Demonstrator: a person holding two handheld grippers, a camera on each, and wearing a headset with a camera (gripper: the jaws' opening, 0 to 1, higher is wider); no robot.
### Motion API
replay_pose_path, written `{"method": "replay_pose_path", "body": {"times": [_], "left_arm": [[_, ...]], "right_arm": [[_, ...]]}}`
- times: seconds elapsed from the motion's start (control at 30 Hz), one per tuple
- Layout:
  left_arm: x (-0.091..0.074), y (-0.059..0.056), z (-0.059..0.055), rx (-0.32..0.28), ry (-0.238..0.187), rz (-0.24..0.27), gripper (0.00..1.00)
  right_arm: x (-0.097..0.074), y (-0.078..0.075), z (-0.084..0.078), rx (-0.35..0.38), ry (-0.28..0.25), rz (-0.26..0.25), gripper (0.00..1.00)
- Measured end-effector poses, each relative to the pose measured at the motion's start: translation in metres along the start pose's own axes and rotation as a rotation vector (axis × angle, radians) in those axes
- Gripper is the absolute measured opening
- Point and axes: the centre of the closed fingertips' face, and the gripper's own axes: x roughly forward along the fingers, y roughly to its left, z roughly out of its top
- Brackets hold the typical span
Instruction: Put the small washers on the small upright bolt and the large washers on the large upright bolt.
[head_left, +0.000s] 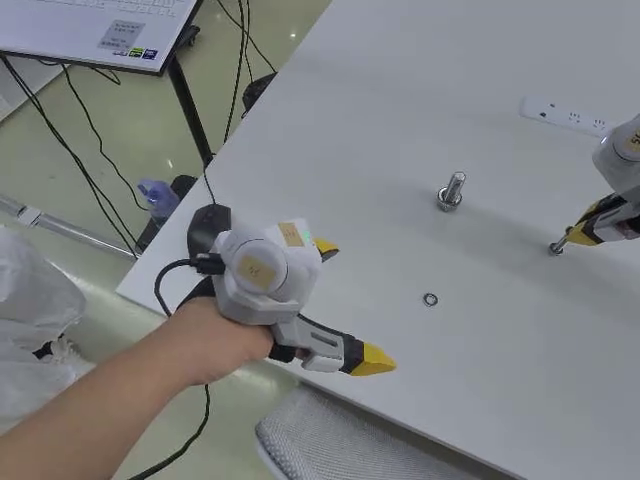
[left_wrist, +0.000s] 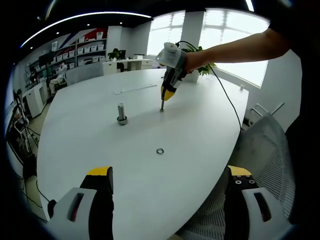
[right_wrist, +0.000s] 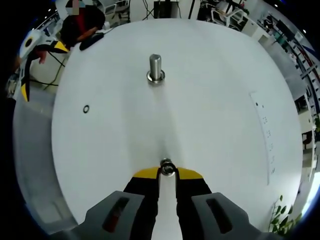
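Currently left tool (head_left: 350, 304) is spread wide, empty, at the counter (head_left: 400, 100) edge. Right tool (right_wrist: 167, 173) tips sit nearly together at the small bolt (head_left: 556, 246) top; can't tell if pinching. Thin silver washer (head_left: 430, 299) lies flat, near the upright large bolt (head_left: 452, 188).

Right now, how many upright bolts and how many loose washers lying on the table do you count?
Upright bolts: 2 (large bolt, small bolt)
Loose washers: 1 (loose washer)
Total: 3
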Motion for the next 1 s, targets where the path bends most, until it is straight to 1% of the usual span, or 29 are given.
{"method": "replay_pose_path", "body": {"times": [0.1,0.23,0.77,0.93,1.0], "left_arm": [[0.000,0.000,0.000,-0.001,-0.001,-0.002,0.92],[0.001,-0.001,0.000,-0.003,0.002,-0.007,0.92],[0.002,-0.001,-0.008,-0.020,0.012,-0.010,0.91],[0.003,-0.001,-0.010,-0.025,0.016,-0.011,0.90],[0.002,-0.001,-0.010,-0.026,0.016,-0.011,0.90]], "right_arm": [[0.004,-0.003,-0.001,-0.004,0.005,0.001,0.12],[0.007,-0.003,-0.002,-0.007,0.014,0.002,0.12],[0.028,0.003,-0.005,-0.021,0.047,0.025,0.12],[0.033,0.003,-0.005,-0.019,0.053,0.029,0.12],[0.036,0.000,-0.005,-0.019,0.053,0.029,0.12]]}}
